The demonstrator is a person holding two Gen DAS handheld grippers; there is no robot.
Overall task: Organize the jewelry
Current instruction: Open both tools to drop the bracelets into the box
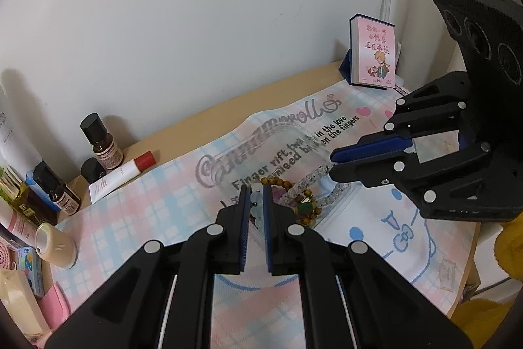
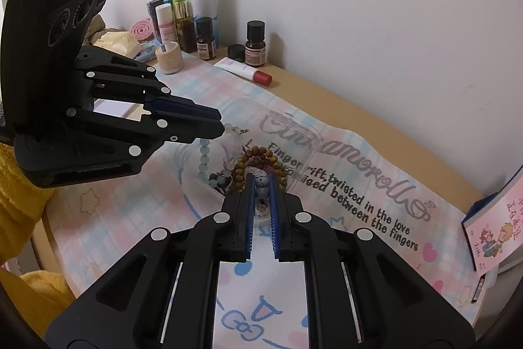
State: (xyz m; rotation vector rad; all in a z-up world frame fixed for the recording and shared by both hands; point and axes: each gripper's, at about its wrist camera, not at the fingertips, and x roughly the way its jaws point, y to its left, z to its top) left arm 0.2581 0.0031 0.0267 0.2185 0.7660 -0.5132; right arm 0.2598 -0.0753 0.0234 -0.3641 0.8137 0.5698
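Clear plastic tray (image 1: 228, 159) sits mid-cloth on the pastel Cinnamoroll mat (image 1: 147, 205), jewelry heaped inside: brown wooden-bead bracelet (image 2: 261, 152), pale blue bead bracelet (image 2: 204, 156), white speckled-bead strand (image 1: 304, 183), a green-stone piece (image 1: 305, 206). Both tongs work over the same tray from opposite sides, likely so one strand can be drawn free while the other is kept apart and the pile does not tangle. Left gripper (image 1: 256, 195): jaws narrowed to a slim gap, clamped on the pale blue beads; in the right wrist view the blue strand hangs from its tip down into the tray, so that bracelet is partly lifted. Right gripper (image 2: 261, 182): jaws likewise nearly together, pinching the white speckled strand, which in the left wrist view runs taut from its tip down to the heap. Whether the speckled strand is looped under the wooden bracelet is hard to judge; beads overlap there. Bottles (image 2: 255, 44) and a cream tube (image 2: 243, 67) stand along the wall, well apart from the tray. Small calendar (image 1: 372, 54) at the mat's far corner.
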